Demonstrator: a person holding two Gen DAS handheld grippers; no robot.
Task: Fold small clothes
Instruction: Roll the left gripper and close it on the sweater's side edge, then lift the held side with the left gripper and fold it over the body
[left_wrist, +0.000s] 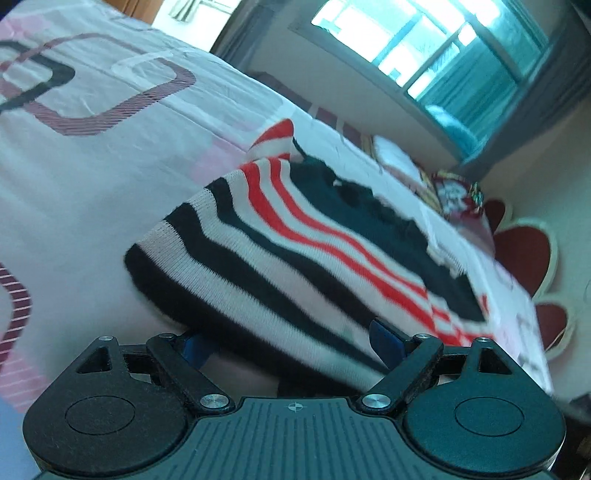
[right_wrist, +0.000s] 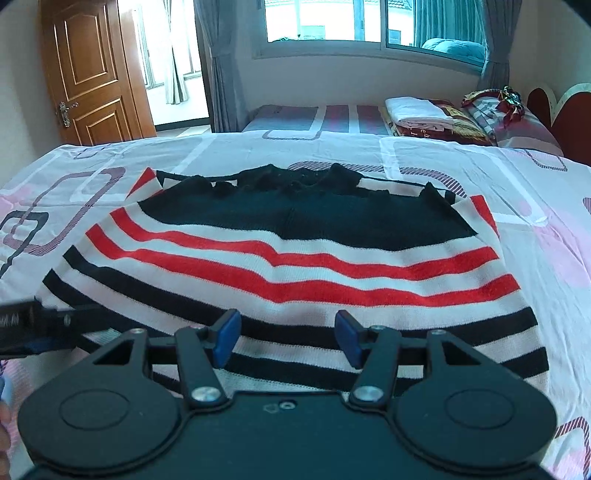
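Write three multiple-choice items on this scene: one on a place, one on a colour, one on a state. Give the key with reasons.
1. Where does the striped sweater lie?
A. on the bedsheet
B. on the floor
C. on the windowsill

2. Which stripe colours run across the white knit?
A. green and yellow
B. red and black
C. blue and orange

3. How does the right gripper stand?
A. shut on a sleeve
B. shut on nothing
C. open above the hem

Key: 1 A, the sweater is spread flat on the patterned sheet; 2 B, red bands sit above black ones; 3 C, the blue pads stand apart with knit showing between them, unpinched.
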